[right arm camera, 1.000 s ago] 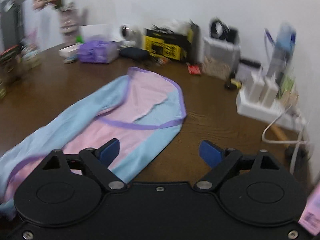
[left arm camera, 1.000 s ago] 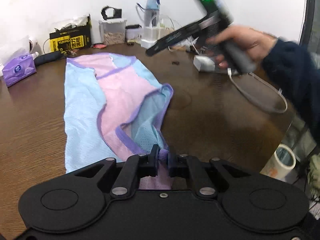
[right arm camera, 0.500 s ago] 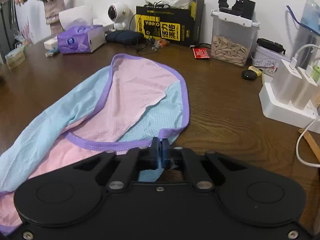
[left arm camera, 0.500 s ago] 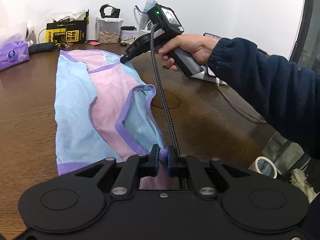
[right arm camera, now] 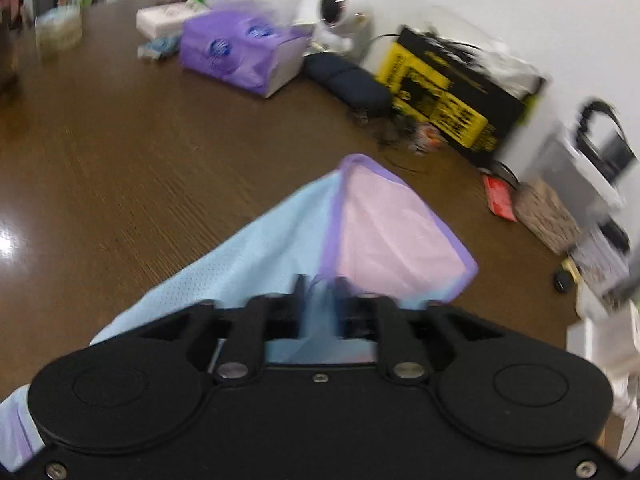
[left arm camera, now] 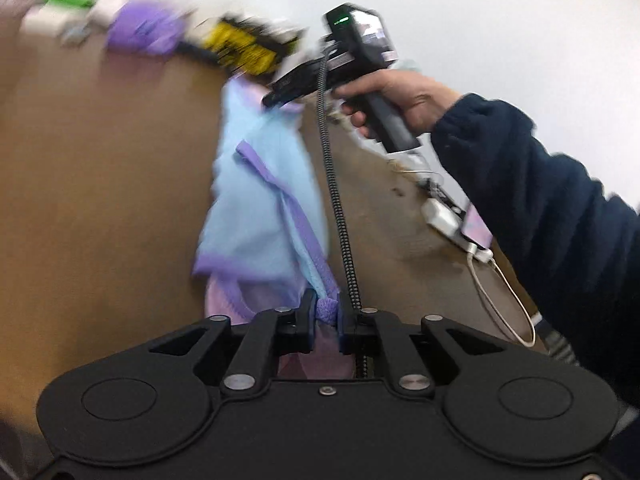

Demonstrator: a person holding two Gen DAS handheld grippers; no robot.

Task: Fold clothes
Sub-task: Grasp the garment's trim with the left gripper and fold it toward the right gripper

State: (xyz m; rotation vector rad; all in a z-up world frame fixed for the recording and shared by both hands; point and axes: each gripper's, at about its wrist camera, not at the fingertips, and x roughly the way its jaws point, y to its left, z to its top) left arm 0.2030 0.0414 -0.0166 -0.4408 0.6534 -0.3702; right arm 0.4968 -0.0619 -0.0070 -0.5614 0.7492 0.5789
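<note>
Two grippers, left gripper (left arm camera: pixel 325 314) and right gripper (right arm camera: pixel 320 300), and one garment (right arm camera: pixel 360 236). On the counter (right arm camera: pixel 160 152): one purple tissue pack (right arm camera: pixel 240 56), one yellow-and-black box (right arm camera: pixel 448 96), one white camera (right arm camera: pixel 336 12)

Both fisheye views, evenly and brightly lit, show strong motion blur. Clutter behind the purple tissue pack (right arm camera: pixel 240 56) smears along the bowed edges. Left of it, glare glints on the wooden table (right arm camera: pixel 100 168).

Each black tool (left arm camera: pixel 326 316) has round silver screws; the bare right hand (left arm camera: pixel 404 94) wears a navy sleeve (left arm camera: pixel 540 200).
</note>
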